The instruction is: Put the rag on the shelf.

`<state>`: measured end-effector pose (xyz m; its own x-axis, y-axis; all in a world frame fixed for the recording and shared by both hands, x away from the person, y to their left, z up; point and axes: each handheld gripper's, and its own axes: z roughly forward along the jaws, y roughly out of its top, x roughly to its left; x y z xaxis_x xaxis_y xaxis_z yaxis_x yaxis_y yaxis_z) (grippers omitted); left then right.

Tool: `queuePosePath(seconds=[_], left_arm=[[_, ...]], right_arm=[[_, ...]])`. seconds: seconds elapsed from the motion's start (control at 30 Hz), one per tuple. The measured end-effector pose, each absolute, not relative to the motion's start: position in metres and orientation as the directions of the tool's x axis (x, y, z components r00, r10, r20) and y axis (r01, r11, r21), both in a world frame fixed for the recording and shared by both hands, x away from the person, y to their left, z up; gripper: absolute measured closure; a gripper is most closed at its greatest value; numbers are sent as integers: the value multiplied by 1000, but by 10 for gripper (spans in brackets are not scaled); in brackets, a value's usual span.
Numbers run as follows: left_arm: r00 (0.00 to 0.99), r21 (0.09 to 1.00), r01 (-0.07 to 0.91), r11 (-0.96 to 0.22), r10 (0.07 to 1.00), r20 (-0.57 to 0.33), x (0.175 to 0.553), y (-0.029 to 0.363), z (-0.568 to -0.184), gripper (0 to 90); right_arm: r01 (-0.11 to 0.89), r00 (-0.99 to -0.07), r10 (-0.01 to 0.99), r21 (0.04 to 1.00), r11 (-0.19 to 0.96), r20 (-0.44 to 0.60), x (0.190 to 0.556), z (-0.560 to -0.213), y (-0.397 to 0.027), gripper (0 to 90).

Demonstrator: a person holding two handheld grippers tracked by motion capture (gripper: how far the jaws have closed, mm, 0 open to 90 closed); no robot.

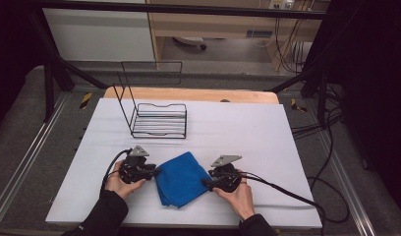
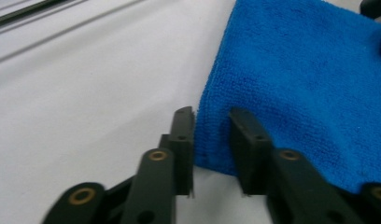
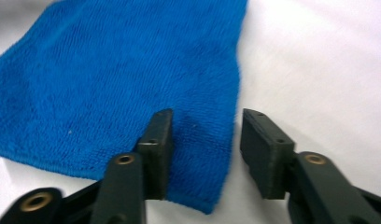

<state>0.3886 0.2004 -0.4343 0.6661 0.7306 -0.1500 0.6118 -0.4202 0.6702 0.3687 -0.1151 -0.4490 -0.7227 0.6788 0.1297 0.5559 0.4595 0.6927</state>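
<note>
**Two grippers at the cloth's edges, nothing gripped yet**

Two grippers sit at opposite sides of a folded blue cloth (image 1: pixel 181 178) that lies flat near the front of the white table (image 1: pixel 247 128), between the person's hands. The left gripper (image 1: pixel 154 172) comes in at the cloth's left edge; in the left gripper view its jaws stand a little apart, straddling the folded edge of the cloth (image 2: pixel 296 84), with one jaw on the bare table side and the other over the blue pile. They are not closed on it. The right gripper (image 1: pixel 206 183) meets the right edge; in the right gripper view its jaws are wider apart, one resting over the cloth (image 3: pixel 123 79) near its corner and the other out on the table beside it. Nothing is held there either.

As I judge it, the work is at its start: both tools are lined up for a pinch, but the cloth is not lifted, not unfolded, not moved. What is left seems to be the closing of both pairs of jaws and whatever comes after. A black wire rack (image 1: pixel 158 120) stands empty farther back on the table, well apart from the cloth; whether the cloth is meant for it I cannot say, and the high view is too dim to show how many layers the fold has.
</note>
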Motion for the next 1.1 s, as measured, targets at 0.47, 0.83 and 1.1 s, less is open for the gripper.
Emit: queuePosePath(seconds=[0.47,0.83,1.1], left_arm=[[653,731,586,-349,738,-172,382,224,-421,271],[663,743,576,-342,727,-179,382,210,-422,168],[600,692,649,-316,772,-210,398,194,-435,455]], right_arm=[[654,-611,767,670,350,195,337,-432,-125,884],[562,-639,743,779,278,197,337,-429,-143,453],[507,-670,727,807,304,147,351,-430,-158,224]])
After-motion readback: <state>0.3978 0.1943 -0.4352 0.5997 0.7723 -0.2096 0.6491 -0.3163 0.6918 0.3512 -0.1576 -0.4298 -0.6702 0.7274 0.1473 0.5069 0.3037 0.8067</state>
